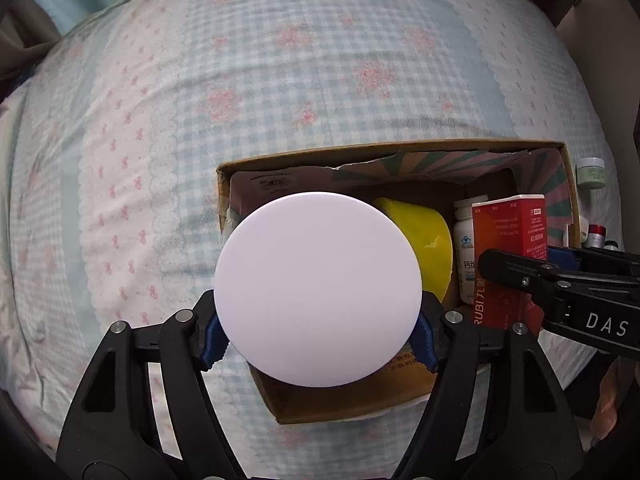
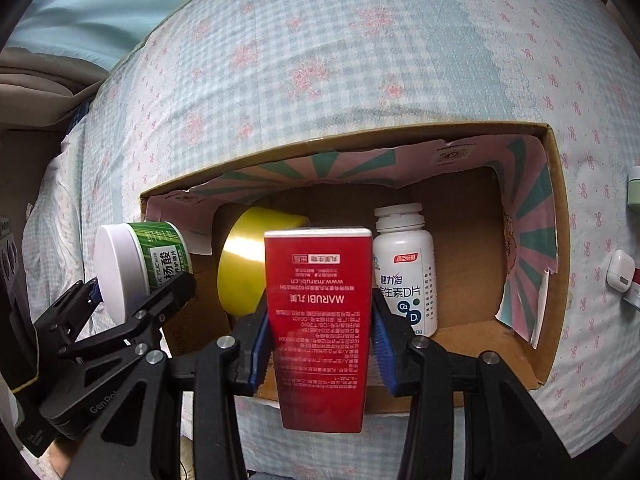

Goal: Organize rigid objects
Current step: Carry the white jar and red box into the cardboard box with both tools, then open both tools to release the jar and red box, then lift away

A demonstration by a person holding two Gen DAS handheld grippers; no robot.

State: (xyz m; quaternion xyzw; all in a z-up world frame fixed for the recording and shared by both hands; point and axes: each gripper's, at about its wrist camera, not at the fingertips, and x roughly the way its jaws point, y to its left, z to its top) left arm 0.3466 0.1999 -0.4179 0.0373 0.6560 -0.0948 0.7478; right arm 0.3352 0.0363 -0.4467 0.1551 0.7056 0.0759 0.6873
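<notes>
Mostly jar [image 1: 318, 290] hides carton [image 1: 400, 152] interior; contents perhaps partial.

- The bed [image 2: 360, 60] is covered by a sheet with blue checks and pink flowers.
- A open cardboard box [image 2: 558, 216] lies directly on it.
- A small green jar [image 1: 591, 173] and a white case [image 2: 619, 271] lie just beside the box.

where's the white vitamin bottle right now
In the right wrist view, the white vitamin bottle stands upright inside the cardboard box, just right of the red carton held by the right tool.
</notes>
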